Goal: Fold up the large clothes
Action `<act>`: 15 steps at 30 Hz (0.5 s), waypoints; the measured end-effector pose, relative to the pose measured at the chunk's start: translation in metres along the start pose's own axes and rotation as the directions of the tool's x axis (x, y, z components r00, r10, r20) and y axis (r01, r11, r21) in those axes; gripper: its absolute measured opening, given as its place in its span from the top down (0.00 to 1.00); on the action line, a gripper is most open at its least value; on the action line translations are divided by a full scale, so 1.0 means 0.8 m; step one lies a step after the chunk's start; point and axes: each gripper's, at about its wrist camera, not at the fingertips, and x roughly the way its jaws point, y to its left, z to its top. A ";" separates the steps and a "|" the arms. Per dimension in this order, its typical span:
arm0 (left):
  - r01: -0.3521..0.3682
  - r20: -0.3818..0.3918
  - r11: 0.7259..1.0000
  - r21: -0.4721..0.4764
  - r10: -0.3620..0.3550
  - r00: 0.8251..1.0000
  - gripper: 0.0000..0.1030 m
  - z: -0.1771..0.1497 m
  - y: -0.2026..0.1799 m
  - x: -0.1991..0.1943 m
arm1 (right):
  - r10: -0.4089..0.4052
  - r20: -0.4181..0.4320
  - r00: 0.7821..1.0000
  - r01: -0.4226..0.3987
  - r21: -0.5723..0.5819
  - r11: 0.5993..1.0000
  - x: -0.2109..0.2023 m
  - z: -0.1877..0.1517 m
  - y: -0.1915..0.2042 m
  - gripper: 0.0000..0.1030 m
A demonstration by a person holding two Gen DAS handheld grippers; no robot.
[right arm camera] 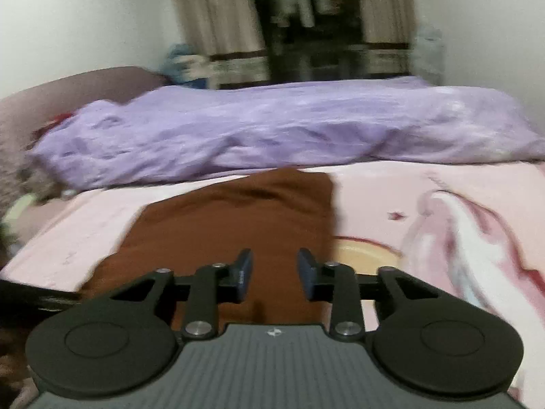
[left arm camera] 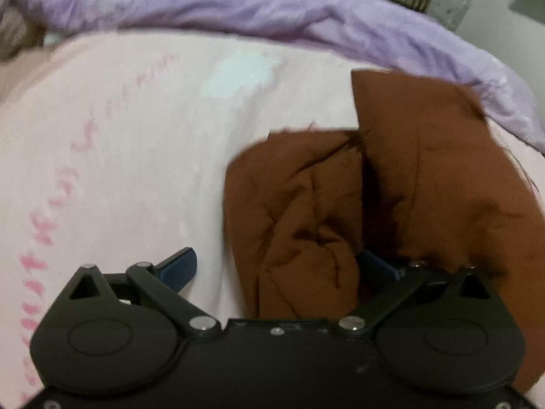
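Left wrist view:
Left gripper [left arm camera: 279, 266]: jaws are spread wide, with bunched brown garment [left arm camera: 340, 211] lying between them; no squeeze by the blue pads [left arm camera: 178, 266] can be seen.
Brown garment: creased and partly doubled over on the pink bedsheet [left arm camera: 119, 170], towards the purple duvet [left arm camera: 238, 10] at the far edge.

Right wrist view:
Right gripper [right arm camera: 275, 272]: jaws are set narrow, a gap left between them, nothing gripped.
Brown garment [right arm camera: 238, 218]: spread flat beneath the gripper, reaching to the duvet [right arm camera: 272, 129].
Bedsheet [right arm camera: 442, 204]: printed, exposed on both sides.

The left claw [left arm camera: 277, 269] stands spread wide and tilted downward; the right claw [right arm camera: 275, 274] is narrowly parted.
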 end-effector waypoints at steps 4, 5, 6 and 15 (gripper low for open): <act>0.017 0.019 0.999 -0.029 -0.016 1.000 0.00 -0.006 0.008 0.003 | -0.055 -0.051 0.997 0.053 -0.032 0.998 0.049 -0.048 0.014 0.84; 0.013 0.027 1.000 -0.026 -0.013 1.000 0.00 -0.007 0.007 0.002 | -0.069 -0.028 0.997 0.067 -0.047 0.997 0.047 -0.051 0.018 0.84; 0.017 0.032 1.000 -0.020 -0.016 0.999 0.00 -0.008 0.006 0.001 | -0.071 -0.019 0.997 0.070 -0.059 0.996 0.042 -0.048 0.020 0.82; 0.257 -0.070 0.964 -0.072 -0.262 0.962 0.00 0.002 0.006 -0.005 | -0.030 -0.135 0.990 0.040 0.073 0.997 0.024 -0.014 -0.050 0.00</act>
